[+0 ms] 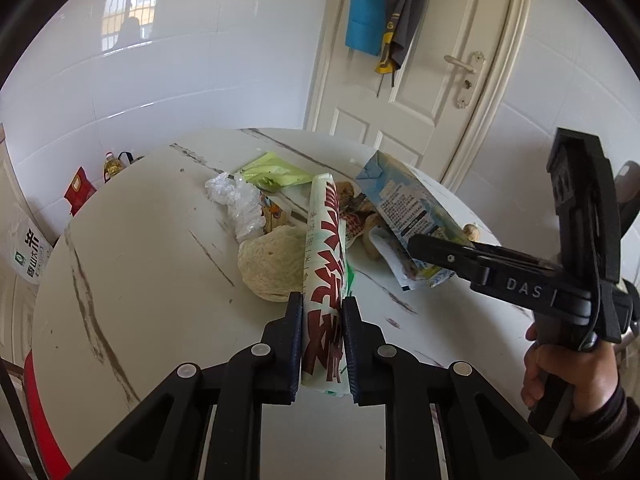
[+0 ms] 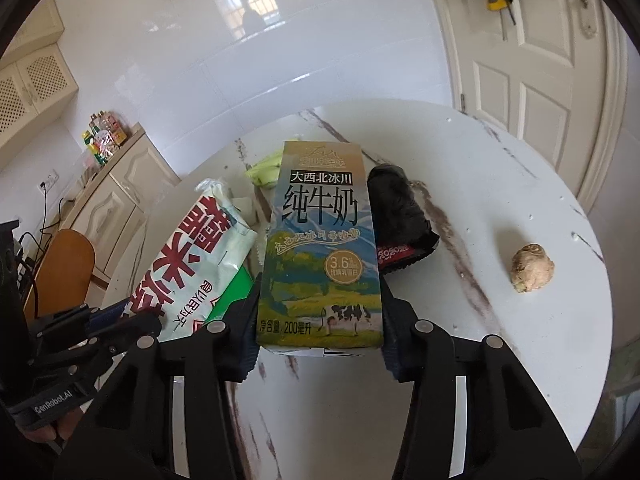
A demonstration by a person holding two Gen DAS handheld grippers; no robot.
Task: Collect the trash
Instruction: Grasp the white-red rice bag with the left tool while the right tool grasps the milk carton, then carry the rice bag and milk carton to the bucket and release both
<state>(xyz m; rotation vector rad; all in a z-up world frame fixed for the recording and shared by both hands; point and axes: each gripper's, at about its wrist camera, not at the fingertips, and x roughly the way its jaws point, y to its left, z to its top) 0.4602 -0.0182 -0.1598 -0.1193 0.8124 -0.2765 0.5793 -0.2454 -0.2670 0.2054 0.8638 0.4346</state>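
My left gripper (image 1: 322, 320) is shut on a long white packet with red characters (image 1: 324, 256), pinched flat between both pads and sticking out towards the trash pile. In the right wrist view the same packet (image 2: 192, 264) shows at the left, with the left gripper (image 2: 120, 320) on its near end. My right gripper (image 2: 320, 316) has a blue and green milk carton (image 2: 320, 248) between its fingers, both pads against the carton's sides. From the left wrist view the right gripper (image 1: 436, 248) holds that carton (image 1: 404, 204) tilted above the table.
On the round white marble table (image 1: 140, 260) lie a beige foam net (image 1: 272, 264), crumpled clear plastic (image 1: 240, 204), a green wrapper (image 1: 276, 172), a black wrapper (image 2: 400, 216) and a ginger piece (image 2: 532, 268). A white door (image 1: 420, 92) stands behind, a wooden chair (image 2: 60, 272) at the left.
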